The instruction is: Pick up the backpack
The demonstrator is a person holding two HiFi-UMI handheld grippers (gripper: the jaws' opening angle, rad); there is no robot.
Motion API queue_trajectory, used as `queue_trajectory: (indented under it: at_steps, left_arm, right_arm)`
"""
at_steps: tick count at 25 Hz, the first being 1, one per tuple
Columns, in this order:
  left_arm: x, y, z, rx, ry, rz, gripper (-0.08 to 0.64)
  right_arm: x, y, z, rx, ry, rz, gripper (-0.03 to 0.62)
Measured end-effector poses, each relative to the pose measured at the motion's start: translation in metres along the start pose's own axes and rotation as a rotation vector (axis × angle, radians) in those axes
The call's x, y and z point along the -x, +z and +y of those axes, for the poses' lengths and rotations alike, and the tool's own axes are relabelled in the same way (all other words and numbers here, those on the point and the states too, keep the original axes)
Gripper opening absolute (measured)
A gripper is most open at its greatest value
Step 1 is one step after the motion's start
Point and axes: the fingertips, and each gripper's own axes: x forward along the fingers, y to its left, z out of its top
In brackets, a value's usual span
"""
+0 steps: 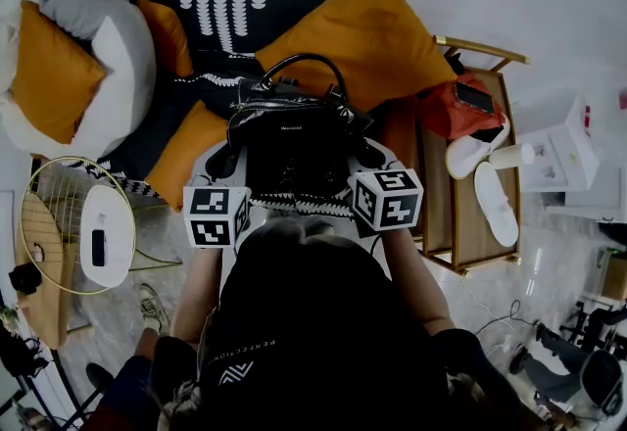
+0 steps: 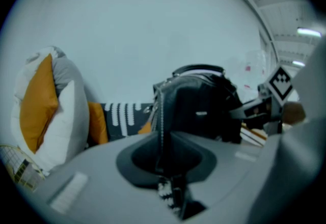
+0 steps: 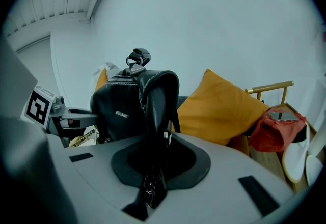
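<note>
The black leather backpack stands upright in front of me, its top handle arched up, over a black patterned blanket. My left gripper is shut on a black shoulder strap at the bag's left side. The strap runs from the backpack down between the jaws of the left gripper. My right gripper is shut on the other strap, which hangs from the backpack into the jaws of the right gripper. Whether the bag's bottom rests on anything is hidden.
Orange cushions lie behind and beside the bag, and a grey-white pillow at far left. A wooden rack at right holds a red bag and white slippers. A wire basket stands at left.
</note>
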Motion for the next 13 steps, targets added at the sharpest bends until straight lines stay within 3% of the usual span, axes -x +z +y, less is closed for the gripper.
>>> queue_trajectory:
  at_steps: [13]
  left_arm:
    - [-0.0006,0.0011,-0.0030,-0.010,-0.008,0.003,0.063]
  right_arm:
    - [0.0016,-0.0031,-0.0023,-0.009,-0.003,0.008,0.038]
